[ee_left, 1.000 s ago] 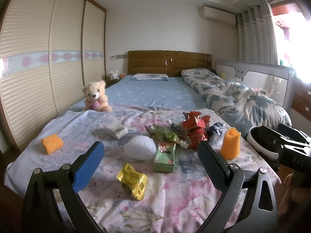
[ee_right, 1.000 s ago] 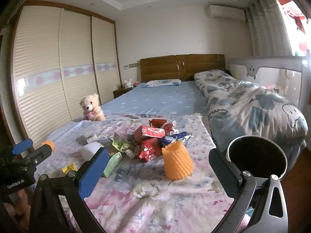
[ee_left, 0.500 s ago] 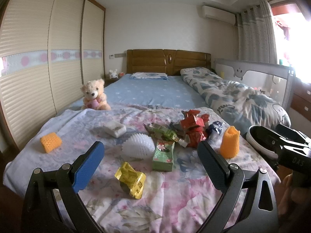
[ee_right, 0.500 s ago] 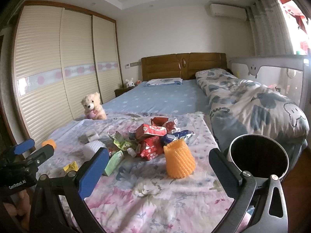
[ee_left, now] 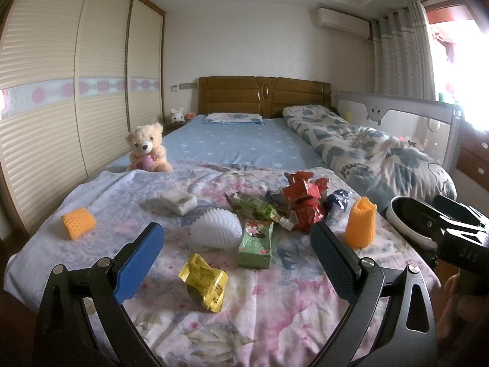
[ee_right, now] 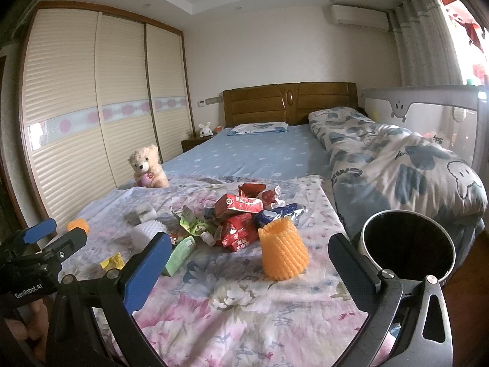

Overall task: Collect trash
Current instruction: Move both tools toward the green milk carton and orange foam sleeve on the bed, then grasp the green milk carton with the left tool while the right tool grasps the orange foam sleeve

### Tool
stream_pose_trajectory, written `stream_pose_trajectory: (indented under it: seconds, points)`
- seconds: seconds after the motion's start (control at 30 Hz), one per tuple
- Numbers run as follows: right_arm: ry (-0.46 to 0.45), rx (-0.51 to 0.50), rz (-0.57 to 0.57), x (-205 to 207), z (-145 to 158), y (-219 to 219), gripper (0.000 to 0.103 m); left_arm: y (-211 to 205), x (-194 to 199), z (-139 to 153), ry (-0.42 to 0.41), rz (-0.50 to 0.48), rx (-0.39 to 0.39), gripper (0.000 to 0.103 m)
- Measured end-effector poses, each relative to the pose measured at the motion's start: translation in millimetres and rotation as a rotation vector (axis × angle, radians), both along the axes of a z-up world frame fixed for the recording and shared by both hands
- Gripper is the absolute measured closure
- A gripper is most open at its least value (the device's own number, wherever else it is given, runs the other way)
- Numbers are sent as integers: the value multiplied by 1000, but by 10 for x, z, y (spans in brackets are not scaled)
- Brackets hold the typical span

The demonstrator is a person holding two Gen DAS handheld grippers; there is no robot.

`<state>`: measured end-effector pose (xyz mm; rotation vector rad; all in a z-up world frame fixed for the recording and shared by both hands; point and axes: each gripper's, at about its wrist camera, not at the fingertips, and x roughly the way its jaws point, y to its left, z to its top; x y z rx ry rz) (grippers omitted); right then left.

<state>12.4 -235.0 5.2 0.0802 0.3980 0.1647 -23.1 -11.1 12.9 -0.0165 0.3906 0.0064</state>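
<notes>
Left gripper (ee_left: 235, 250) and right gripper (ee_right: 249, 255): both wide open, apparently touching nothing; crumpled yellow foil wrapper (ee_left: 204, 281) at 6 o'clock of the left.

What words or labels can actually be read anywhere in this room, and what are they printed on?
"GenRobot.AI": on the left gripper, seen in the right view.
"DAS": on the right gripper's body, seen in the left view.
"Baby": on the crib rail.
"Smil", cut off: on the quilt.
Print on the red cartons, green carton and yellow wrapper: too small to read.
</notes>
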Motion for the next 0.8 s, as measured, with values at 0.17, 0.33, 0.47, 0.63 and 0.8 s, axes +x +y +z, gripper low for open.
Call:
stream_pose_trajectory:
  seconds: [0.17, 0.33, 0.47, 0.63, 0.8]
  points:
    - [2, 0, -2, -2, -9, -2, 0, 1, 27, -50, 13, -9, -3, 4]
    - [18, 11, -2, 9, -55, -28, 0, 14, 95, -124, 47, -15, -9, 4]
    - [39, 17, -1, 45, -98, -67, 0, -1, 152, -175, 73, -19, -8, 4]
    - [72, 22, -2, 114, -156, -104, 0, -30, 269, -264, 125, -36, -5, 4]
    - [129, 20, -18, 242, -236, -165, 0, -57, 431, -361, 174, -40, -4, 4]
